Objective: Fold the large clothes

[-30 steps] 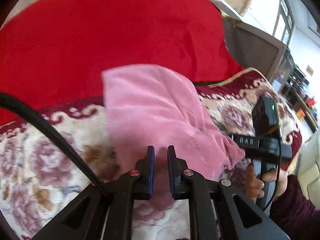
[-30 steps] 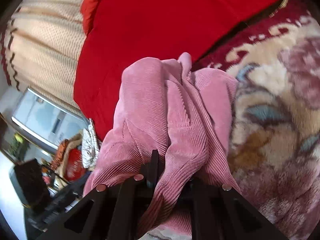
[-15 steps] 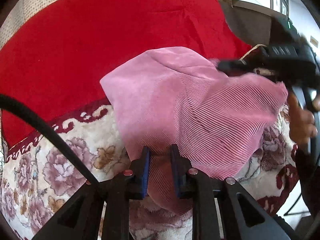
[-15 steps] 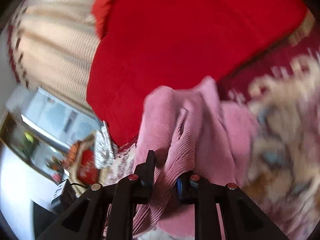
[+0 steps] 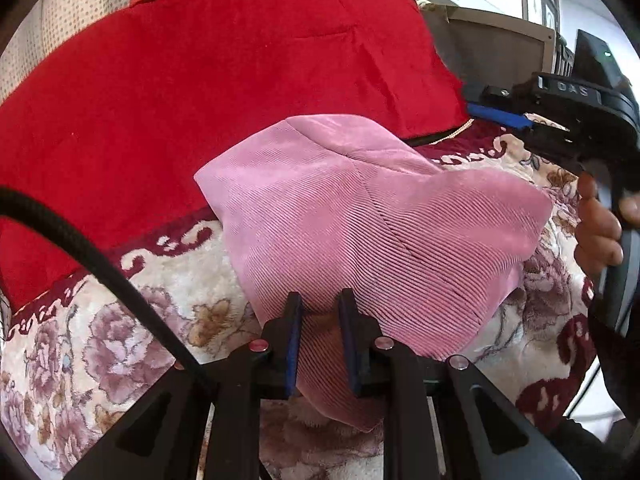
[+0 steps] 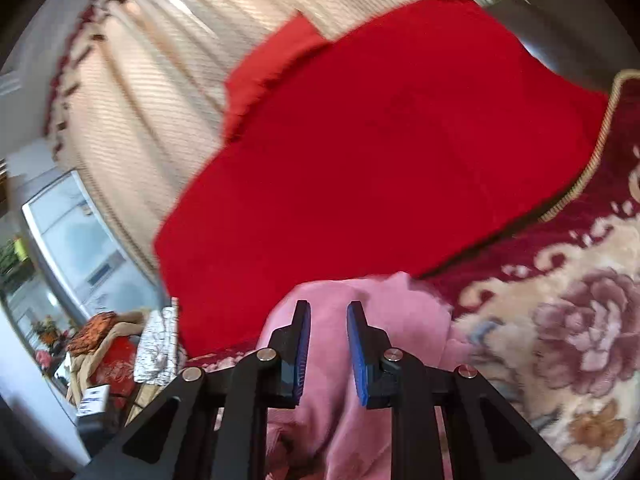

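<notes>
On the flowered blanket [image 5: 168, 280], near its dark-red border, one pink corduroy garment [image 5: 372, 216] lies folded in the left view. We pinch its near edge in our left gripper [image 5: 318, 320], jaws nearly closed on the cloth. It looks soft, light and limp, so we would take it by corners or hems. In the right view, our right gripper [image 6: 328, 338] hangs above the garment [image 6: 400, 312]; its jaws have just been opening, nothing pinched between them. One red quilt [image 6: 380, 140] lies behind.
</notes>
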The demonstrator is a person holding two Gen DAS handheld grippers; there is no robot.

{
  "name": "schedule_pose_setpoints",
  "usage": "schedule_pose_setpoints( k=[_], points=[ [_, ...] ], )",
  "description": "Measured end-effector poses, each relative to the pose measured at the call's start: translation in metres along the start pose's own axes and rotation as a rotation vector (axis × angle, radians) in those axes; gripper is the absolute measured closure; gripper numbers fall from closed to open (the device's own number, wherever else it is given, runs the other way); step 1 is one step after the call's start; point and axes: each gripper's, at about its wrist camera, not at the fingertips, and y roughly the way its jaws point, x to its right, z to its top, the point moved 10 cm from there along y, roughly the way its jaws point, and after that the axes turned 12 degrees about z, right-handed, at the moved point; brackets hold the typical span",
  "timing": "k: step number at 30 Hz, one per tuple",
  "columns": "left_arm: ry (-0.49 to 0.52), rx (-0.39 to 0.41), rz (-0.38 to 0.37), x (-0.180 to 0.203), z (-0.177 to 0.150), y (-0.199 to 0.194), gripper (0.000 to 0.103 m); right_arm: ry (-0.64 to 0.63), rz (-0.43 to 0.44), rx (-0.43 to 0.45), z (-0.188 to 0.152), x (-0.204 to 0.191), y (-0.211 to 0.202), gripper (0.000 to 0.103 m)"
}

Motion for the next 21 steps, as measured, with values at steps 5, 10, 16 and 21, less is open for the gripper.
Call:
schedule_pose_setpoints(
  k=[5, 10, 16, 21],
  points=[
    [0.086, -0.01, 0.031, 0.006, 0.004, 0.003, 0.086, -0.04, 0.017, -0.178, 0.009, -0.013, 0.05, 0.081],
    [0.062, 0.005, 0.014, 0.005, 0.003, 0.003, 0.086, 0.035, -0.084, -0.553, -0.053, 0.025, 0.115, 0.088],
    [-0.094, 0.055, -0.031, -0.012, 0.006, -0.016, 0.066, 0.163, -0.107, -0.523, -0.085, 0.08, 0.096, 0.103],
    [-0.225, 0.039, -0.078, -0.02, -0.008, -0.02, 0.06, 0.014, -0.193, -0.523, -0.092, 0.069, 0.091, 0.103]
  ],
)
